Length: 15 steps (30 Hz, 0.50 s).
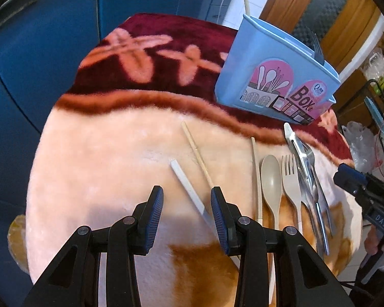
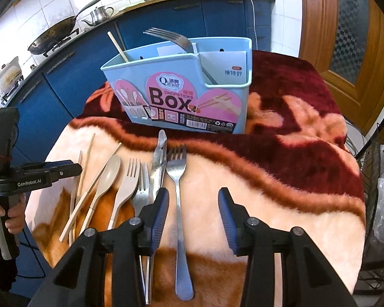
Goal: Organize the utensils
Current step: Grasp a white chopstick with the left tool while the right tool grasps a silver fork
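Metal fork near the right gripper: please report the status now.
Right gripper open, metal fork between jaws, ungripped. Left gripper open over white chopstick. Nothing blocking.

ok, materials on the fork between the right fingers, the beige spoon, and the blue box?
Fork: looks like polished steel, mirror glints. Beige spoon: matte, probably plastic or a fibre composite. Blue box: smooth moulded plastic, glossy printed label.

Plush blanket [image 2: 281, 204], blue utensil box [image 2: 181, 94], loose cutlery [image 2: 176, 179], chopsticks [image 1: 197, 153]

Open hand-held gripper [image 1: 187, 204], white chopstick [image 1: 189, 192] between
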Available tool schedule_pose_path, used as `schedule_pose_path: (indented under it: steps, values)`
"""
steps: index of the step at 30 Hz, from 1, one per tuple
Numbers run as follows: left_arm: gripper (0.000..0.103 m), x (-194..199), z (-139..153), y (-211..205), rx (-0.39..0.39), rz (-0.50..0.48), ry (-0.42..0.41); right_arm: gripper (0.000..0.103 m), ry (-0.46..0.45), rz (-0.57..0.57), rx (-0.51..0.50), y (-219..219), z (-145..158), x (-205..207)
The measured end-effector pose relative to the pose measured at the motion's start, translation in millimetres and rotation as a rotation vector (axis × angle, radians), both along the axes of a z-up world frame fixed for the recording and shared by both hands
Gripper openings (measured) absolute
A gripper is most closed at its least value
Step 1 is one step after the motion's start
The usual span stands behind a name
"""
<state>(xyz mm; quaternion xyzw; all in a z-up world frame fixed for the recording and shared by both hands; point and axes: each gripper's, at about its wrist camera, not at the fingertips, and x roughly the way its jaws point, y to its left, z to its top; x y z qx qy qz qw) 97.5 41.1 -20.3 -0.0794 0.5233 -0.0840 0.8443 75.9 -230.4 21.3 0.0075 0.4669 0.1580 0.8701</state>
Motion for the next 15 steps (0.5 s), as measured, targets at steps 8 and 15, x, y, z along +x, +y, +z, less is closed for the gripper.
schedule_pose_path:
  steps: [8,15]
  values:
    - [0.013,0,-3,0,-0.073,-0.02,0.031,0.044,0.032,0.023,-0.002,6,-7,3]
    - [0.008,3,12,1,0.01,-0.027,-0.064,0.044,0.062,0.035,-0.015,12,-14,9]
